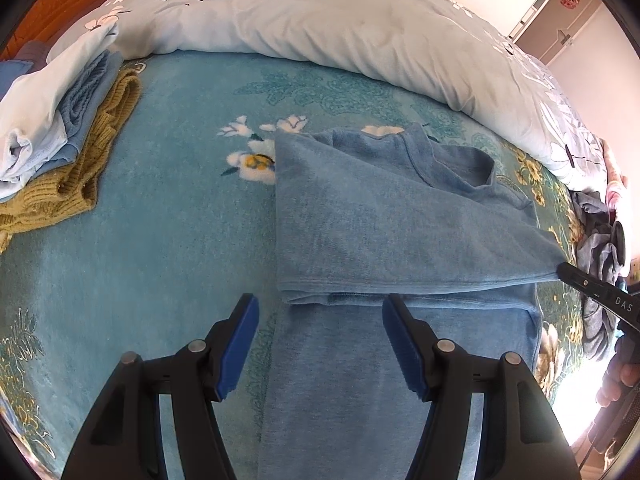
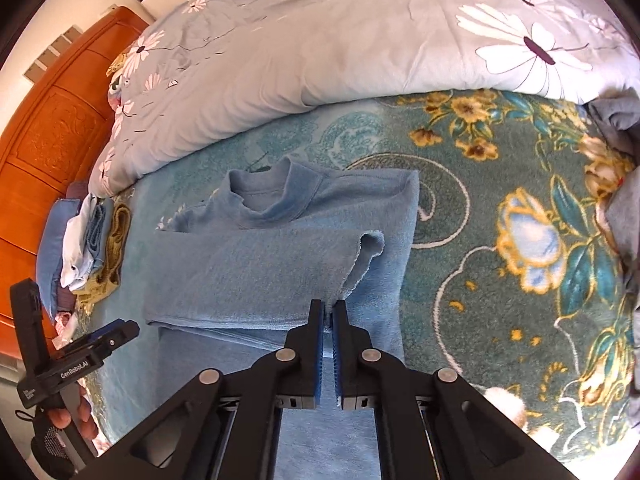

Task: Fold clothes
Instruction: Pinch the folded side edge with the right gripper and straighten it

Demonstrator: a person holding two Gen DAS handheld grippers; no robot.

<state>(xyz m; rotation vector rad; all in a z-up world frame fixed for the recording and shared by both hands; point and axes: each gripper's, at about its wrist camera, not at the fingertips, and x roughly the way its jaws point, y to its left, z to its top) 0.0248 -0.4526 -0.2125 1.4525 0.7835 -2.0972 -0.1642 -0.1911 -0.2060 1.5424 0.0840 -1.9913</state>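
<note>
While the left tongs gape empty above the bed, the right tongs pinch the blue shirt's edge.

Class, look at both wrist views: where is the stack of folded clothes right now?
The stack of folded clothes sits at the far left in both views, on the teal floral blanket, just below the pale duvet and left of the blue sweater.

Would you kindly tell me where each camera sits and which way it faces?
Left wrist: on the open left gripper, looking steeply down at the blue sweater; right gripper at the edge.
Right wrist: on the right gripper, shut on the sweater's sleeve; left gripper at left.
Shared: sweater, folded pile, duvet.
</note>
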